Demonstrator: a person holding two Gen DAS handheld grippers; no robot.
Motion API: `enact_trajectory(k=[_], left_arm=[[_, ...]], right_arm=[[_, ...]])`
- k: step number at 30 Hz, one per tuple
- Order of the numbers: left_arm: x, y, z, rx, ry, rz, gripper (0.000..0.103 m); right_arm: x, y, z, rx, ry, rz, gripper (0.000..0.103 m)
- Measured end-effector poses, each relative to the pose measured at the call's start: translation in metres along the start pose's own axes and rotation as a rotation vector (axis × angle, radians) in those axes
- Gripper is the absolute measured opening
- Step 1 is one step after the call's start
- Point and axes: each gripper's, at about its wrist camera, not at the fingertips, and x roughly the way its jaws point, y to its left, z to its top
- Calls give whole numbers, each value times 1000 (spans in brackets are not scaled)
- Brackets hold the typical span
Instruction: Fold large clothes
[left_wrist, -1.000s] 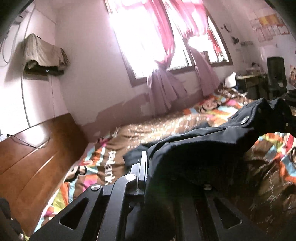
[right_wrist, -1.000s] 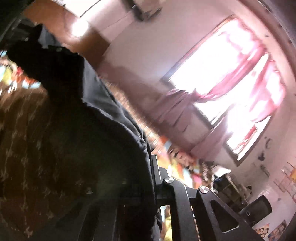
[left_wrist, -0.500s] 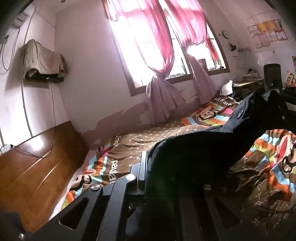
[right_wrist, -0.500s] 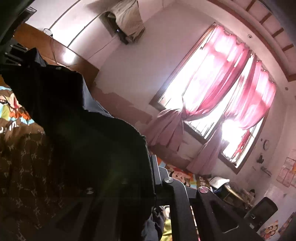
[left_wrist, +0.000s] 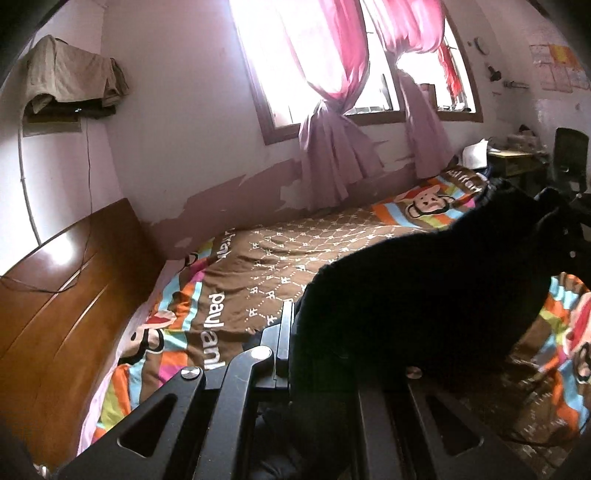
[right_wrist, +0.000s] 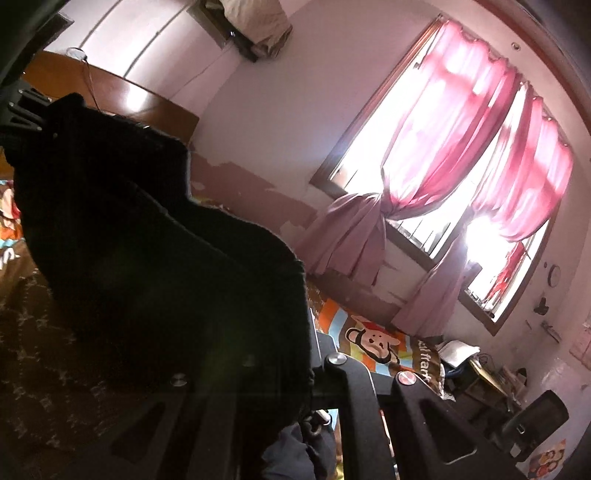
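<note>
Dark garment (left_wrist: 424, 295) stretched above patterned bed (left_wrist: 295, 254), both jaws clamped on its edge, raised for folding.

Left wrist cam: low over the bed (left_wrist: 280, 266), faces the window (left_wrist: 325, 66) at 12 o'clock, headboard (left_wrist: 62, 295) at 9. Right wrist cam: rolled, same window (right_wrist: 461, 206) at 2 o'clock, headboard (right_wrist: 147, 103) at 11. Dark garment (left_wrist: 424, 295) sits close against both lenses. Shared: bed, window, curtains, garment.
</note>
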Motion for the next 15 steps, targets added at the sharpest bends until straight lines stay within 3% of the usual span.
enact_trajectory(k=[6,10,15], left_arm=[[75,-1,4,14,2,30,6],[113,0,-3,-10,11,38,6],[138,-4,-12,31,23,64,6]], right_arm=[[72,0,-6,-18,53,-7,7],[108,-3,-20,71,67,32,7],[147,-10,-35,172,73,93,8]])
